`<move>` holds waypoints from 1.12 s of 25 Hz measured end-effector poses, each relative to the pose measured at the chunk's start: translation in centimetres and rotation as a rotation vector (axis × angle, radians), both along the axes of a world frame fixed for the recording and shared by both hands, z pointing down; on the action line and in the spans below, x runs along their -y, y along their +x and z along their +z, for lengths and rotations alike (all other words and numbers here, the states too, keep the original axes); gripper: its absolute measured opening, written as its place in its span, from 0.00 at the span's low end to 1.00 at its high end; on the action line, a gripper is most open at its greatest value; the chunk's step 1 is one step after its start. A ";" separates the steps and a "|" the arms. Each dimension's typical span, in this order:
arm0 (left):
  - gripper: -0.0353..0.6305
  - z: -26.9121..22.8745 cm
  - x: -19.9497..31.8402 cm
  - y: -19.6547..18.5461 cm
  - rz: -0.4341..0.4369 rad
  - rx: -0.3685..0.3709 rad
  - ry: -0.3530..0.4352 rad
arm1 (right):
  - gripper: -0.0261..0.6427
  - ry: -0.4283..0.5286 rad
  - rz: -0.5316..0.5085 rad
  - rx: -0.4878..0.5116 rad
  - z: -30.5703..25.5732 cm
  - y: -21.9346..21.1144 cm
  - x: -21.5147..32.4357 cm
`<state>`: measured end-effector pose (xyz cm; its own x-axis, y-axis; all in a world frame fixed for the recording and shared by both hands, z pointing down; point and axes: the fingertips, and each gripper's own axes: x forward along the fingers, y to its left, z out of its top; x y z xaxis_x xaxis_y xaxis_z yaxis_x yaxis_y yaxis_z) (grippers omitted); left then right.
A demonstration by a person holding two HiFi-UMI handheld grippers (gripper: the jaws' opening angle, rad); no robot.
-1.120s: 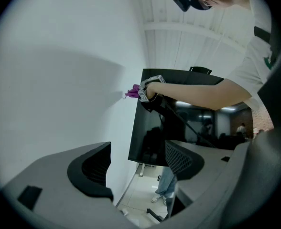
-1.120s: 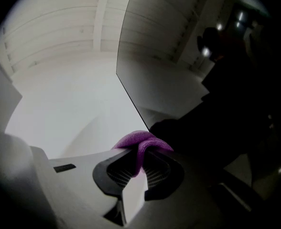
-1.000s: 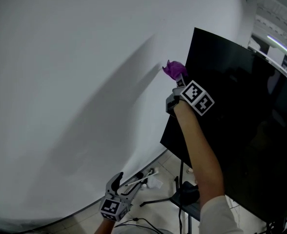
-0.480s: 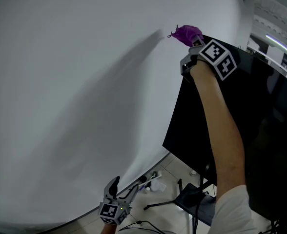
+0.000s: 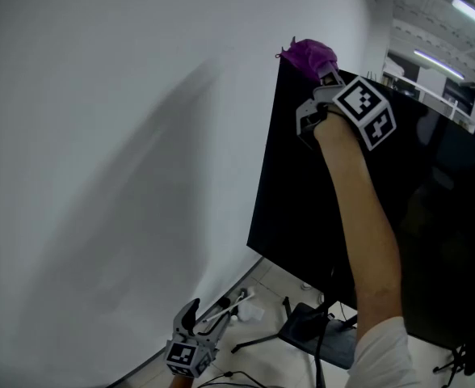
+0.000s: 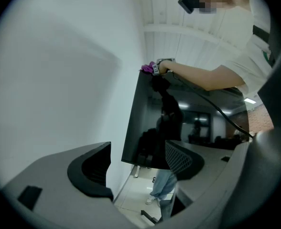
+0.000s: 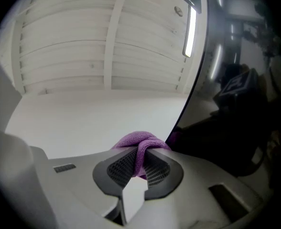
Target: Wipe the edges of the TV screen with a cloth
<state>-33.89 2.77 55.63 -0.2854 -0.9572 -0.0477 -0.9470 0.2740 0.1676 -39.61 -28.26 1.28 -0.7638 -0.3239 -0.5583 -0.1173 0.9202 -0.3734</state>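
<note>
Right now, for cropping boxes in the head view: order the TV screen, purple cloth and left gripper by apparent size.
1. TV screen, by far largest.
2. Left gripper, though farther from the camera.
3. Purple cloth, bunched in the right gripper.

Open gap between wall (image 5: pixel 100 136) and TV (image 5: pixel 431 217)

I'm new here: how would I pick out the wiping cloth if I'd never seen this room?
Find the big black TV screen beside the white wall, and follow it up to its top corner nearest that wall. There a small bunched cloth is pinched in the right hand-held gripper; it is the only purple thing among black, white and grey.
</note>
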 end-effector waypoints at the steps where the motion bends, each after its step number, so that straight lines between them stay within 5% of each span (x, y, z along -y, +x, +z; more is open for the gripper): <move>1: 0.56 -0.2 0.6 1.5 0.018 -0.001 0.001 | 0.11 0.004 0.005 0.004 -0.2 2.2 0.2; 4: 0.56 -1.6 2.6 3.2 0.080 -0.028 0.013 | 0.11 0.016 0.022 0.007 -0.4 5.7 0.6; 10: 0.56 -2.7 5.8 -0.2 0.232 -0.059 0.016 | 0.11 0.040 0.078 0.019 -0.4 5.5 0.8; 15: 0.56 -1.2 9.8 13.7 0.382 0.002 0.005 | 0.11 0.061 0.142 0.060 -1.4 24.2 1.7; 20: 0.56 -0.1 14.4 13.0 0.553 -0.008 -0.011 | 0.11 0.092 0.294 0.054 -0.9 27.0 4.1; 23: 0.56 0.5 16.2 15.9 0.664 0.027 -0.004 | 0.11 0.091 0.416 0.064 -0.2 32.7 5.2; 28: 0.56 0.3 16.9 31.1 0.797 0.030 -0.029 | 0.11 0.083 0.587 0.114 0.0 53.3 6.1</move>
<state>-2.78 -14.14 55.98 0.4869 -0.8733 -0.0162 -0.8634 -0.4840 0.1425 13.71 -34.36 1.27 -0.4049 -0.6248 -0.6676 -0.5779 0.7407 -0.3427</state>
